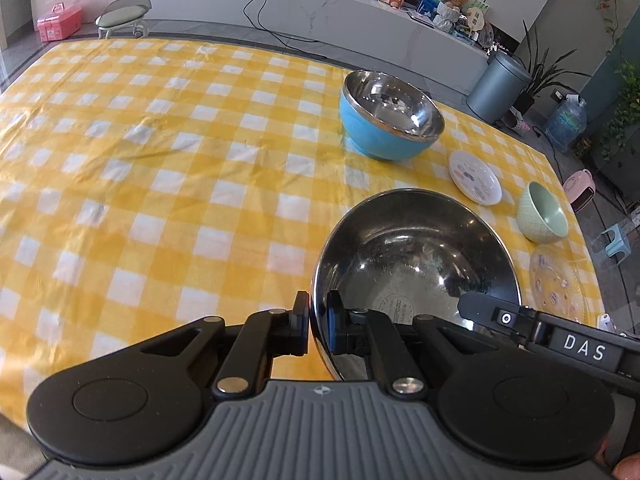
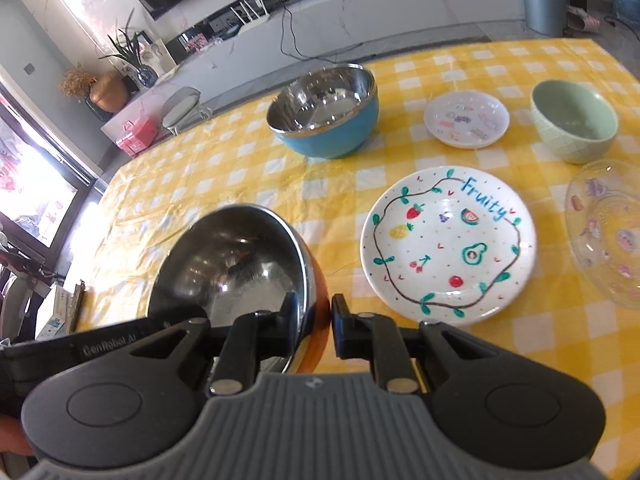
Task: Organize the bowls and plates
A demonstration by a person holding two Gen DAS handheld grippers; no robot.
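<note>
A: Yellow-checked cloth [image 1: 160, 168] covers the whole table, and its left half is seen bare in the left wrist view.

B: Noted. How is the steel bowl [image 1: 412, 256] held?

A: Its rim is pinched from two sides. The left gripper [image 1: 318, 322] is nearly closed on the near-left wall, one pad inside and one outside. The right gripper [image 2: 316, 320] is clamped likewise on the opposite wall, where an orange outer skin is visible. The bowl appears to be lifted clear of the cloth, though this cannot be confirmed.

B: What might fail?

A: Thin, polished metal is gripped only at the rim; if the two hands drift apart or tilt unequally, the bowl could be twisted out of one pinch and dropped.

B: And the surroundings?

A: The fruit-painted plate [image 2: 448, 244] lies just beside the bowl on the right, so a sideways swing there would be risky. The blue bowl [image 1: 390, 116] stands farther back, the small plate [image 1: 474, 176], green bowl [image 1: 542, 212] and clear glass plate [image 2: 608, 236] near the right edge. Free room is judged to lie leftward.
</note>
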